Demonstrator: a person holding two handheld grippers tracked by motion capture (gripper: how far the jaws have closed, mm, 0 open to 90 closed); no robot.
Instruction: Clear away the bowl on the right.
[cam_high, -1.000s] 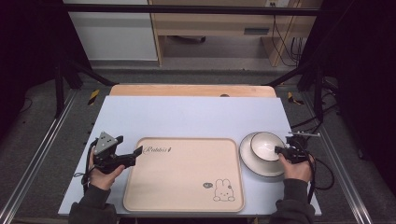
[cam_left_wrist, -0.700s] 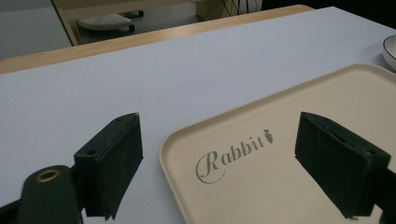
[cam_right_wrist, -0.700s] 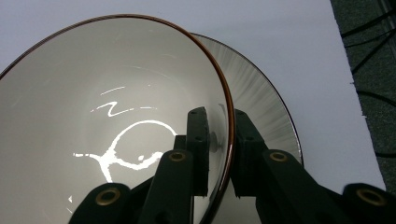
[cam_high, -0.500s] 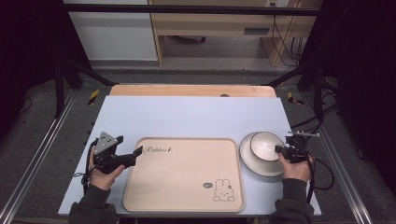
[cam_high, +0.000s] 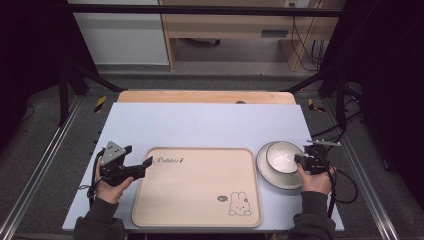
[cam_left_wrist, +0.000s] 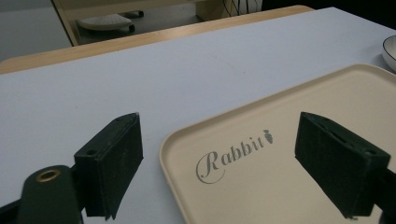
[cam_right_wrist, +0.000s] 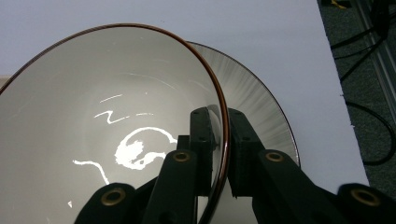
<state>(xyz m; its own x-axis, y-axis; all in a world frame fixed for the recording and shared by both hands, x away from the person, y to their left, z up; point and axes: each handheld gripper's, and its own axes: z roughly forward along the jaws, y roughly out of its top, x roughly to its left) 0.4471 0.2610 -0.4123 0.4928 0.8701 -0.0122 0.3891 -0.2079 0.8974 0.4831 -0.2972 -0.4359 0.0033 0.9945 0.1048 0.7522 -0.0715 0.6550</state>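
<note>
A white bowl (cam_high: 283, 156) with a brown rim stands on a grey-white plate (cam_high: 270, 176) at the table's right. My right gripper (cam_high: 299, 160) is shut on the bowl's right rim; in the right gripper view the bowl (cam_right_wrist: 116, 102) has one jaw inside its wall and one outside, gripper (cam_right_wrist: 223, 140) over the plate (cam_right_wrist: 259, 102). Those jaws have just been closing on the rim. A beige tray (cam_high: 197, 185) with a rabbit print lies in the middle. My left gripper (cam_high: 142, 167) is open at the tray's left edge, gripper (cam_left_wrist: 229, 163) astride the tray (cam_left_wrist: 280, 196) corner, holding nothing.
The pale blue table top (cam_high: 200, 125) lies bare behind the tray, with a wooden strip (cam_high: 205, 96) along its far edge. Black frame rails and cables (cam_high: 345, 130) run beside the table on the right. The plate sits close to the table's right edge.
</note>
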